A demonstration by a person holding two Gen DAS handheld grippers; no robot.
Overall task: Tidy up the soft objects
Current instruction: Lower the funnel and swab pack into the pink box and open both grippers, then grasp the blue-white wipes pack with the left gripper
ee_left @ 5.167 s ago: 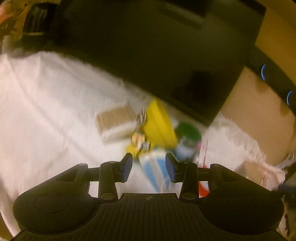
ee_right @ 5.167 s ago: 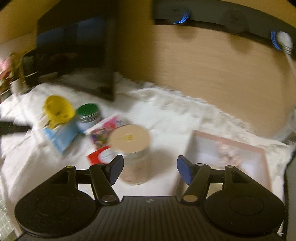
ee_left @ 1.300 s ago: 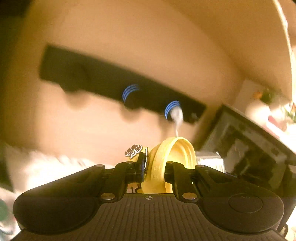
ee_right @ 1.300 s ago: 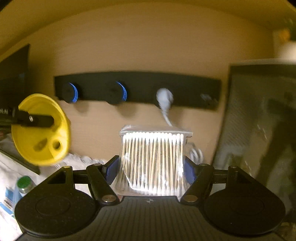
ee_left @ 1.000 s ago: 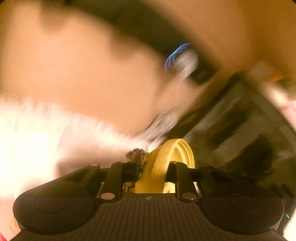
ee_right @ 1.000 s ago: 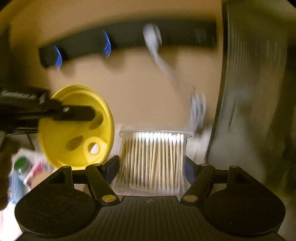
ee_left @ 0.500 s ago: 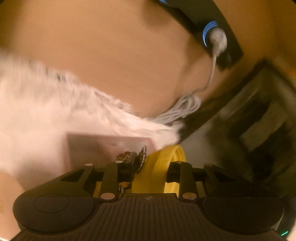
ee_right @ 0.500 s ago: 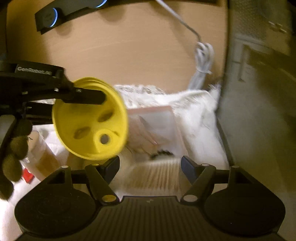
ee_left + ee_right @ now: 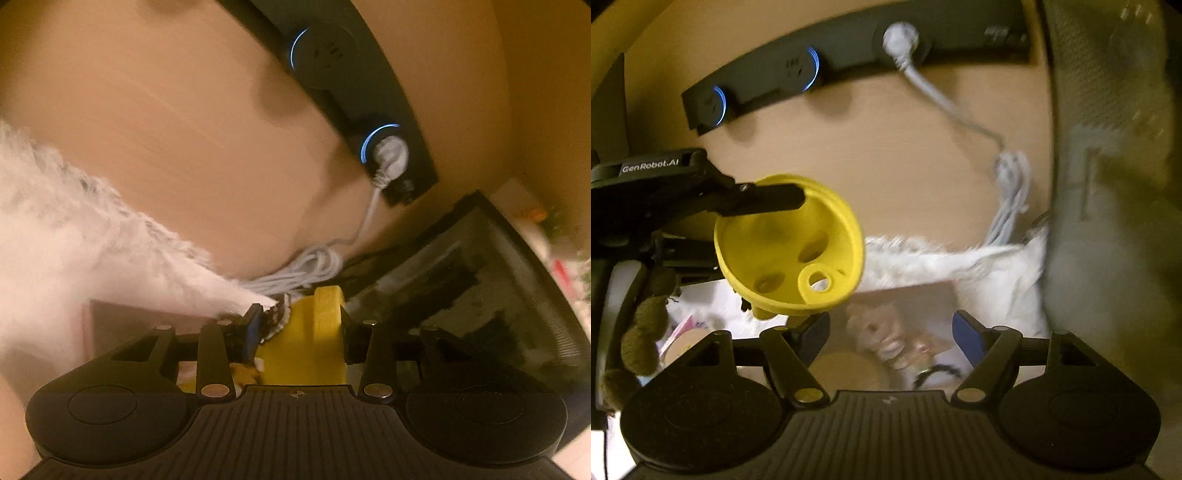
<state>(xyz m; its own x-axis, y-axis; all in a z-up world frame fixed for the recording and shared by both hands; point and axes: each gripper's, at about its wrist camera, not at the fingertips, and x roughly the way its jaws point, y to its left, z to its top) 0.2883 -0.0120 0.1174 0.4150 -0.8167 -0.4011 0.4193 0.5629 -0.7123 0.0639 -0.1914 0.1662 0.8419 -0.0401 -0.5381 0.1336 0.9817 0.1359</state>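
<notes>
My left gripper (image 9: 299,325) is shut on a yellow round plastic piece (image 9: 317,343), held in the air. In the right wrist view the same yellow piece (image 9: 790,254) shows as a shallow dish with holes, clamped by the left gripper's fingers (image 9: 764,199) at upper left. My right gripper (image 9: 890,332) is open and empty. Below it lies a pink-edged shallow box (image 9: 908,306) holding pale small items. The bag of cotton swabs is out of view.
A white fluffy cloth (image 9: 993,273) covers the surface. A black socket strip (image 9: 849,48) with a white plug and coiled cable (image 9: 1012,192) is on the wooden wall. A dark framed panel (image 9: 480,288) stands at the right. A round lidded jar (image 9: 846,369) sits under the right gripper.
The cotton swab bag has left my right gripper, which now stands open and empty. The left gripper keeps the yellow piece and has tilted; both views have swung down toward the pink box.
</notes>
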